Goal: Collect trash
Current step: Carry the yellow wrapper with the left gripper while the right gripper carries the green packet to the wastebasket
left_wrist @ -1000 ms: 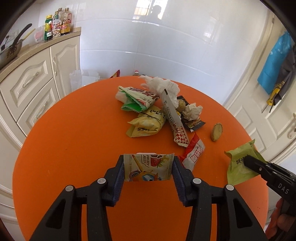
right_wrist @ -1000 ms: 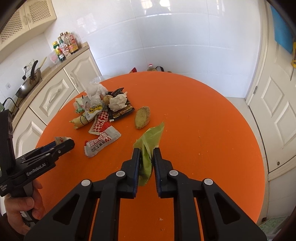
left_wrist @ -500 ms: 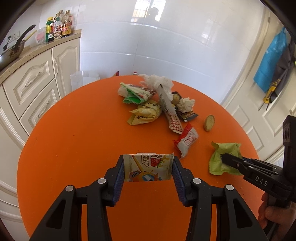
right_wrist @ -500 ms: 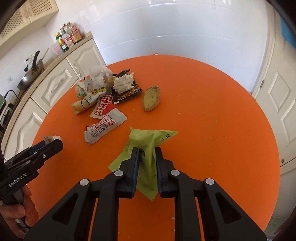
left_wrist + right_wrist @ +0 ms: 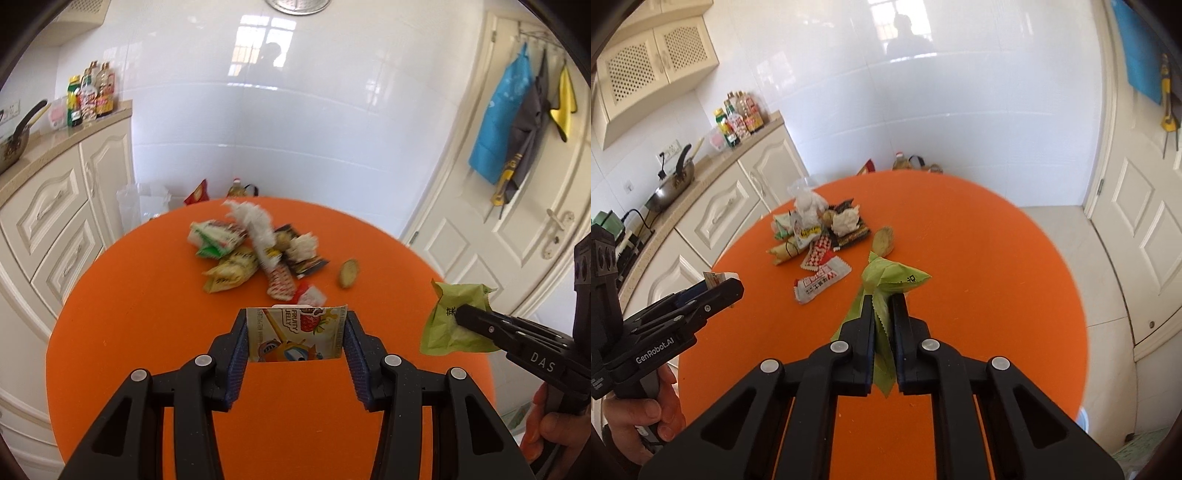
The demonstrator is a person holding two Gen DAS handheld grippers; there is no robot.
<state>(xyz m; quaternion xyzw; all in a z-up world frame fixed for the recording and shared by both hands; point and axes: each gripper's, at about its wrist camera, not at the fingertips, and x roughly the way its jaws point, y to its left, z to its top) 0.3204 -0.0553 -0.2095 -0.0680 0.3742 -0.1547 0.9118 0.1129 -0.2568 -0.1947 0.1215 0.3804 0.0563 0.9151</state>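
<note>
Down at the bottom of both views, each gripper has trash: left gripper point(image 5: 295, 345) pinches a flat printed jelly pouch point(image 5: 295, 338), right gripper point(image 5: 882, 326) is clamped on a crumpled green plastic wrapper point(image 5: 886, 280). Further up, mid-frame, a loose wrapper pile point(image 5: 255, 247) sits on the round orange table point(image 5: 129, 314).

table point(image 5: 979, 258): orange | wrapper point(image 5: 886, 280): green | fingers point(image 5: 236, 354): black

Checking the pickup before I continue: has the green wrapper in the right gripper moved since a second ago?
Yes. The green wrapper, pinched in the right gripper, has been lifted off the orange table, away from the brown lump it lay beside.
</note>
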